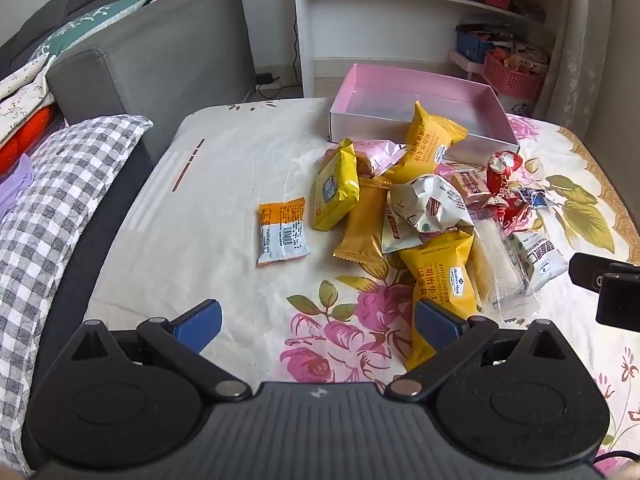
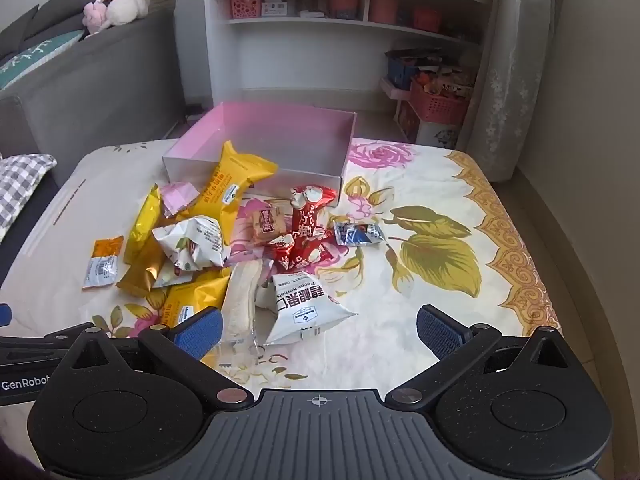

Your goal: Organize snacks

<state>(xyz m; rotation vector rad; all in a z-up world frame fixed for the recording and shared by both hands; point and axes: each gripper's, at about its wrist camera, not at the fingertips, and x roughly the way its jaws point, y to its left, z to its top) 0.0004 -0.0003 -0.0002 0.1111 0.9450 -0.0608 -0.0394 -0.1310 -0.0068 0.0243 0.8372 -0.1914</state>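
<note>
Floral-sheeted bed point(image 1: 224, 184) beside a grey sofa point(image 1: 160, 52). Pink box point(image 1: 416, 92) at the far edge, nothing inside. Snack packets point(image 1: 400, 208) heaped on the sheet just before it. Left gripper point(image 1: 316, 326) and right gripper point(image 2: 318, 328) fingers released, holding nothing.

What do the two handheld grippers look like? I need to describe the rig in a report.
Both match: the left gripper and the right gripper have black linkage arms with silver pivot pins, round black housings, a ribbed dark grey body with a small crosshair mark, and blue textured pads. White GenRobot lettering shows on the left gripper in the right wrist view.
</note>
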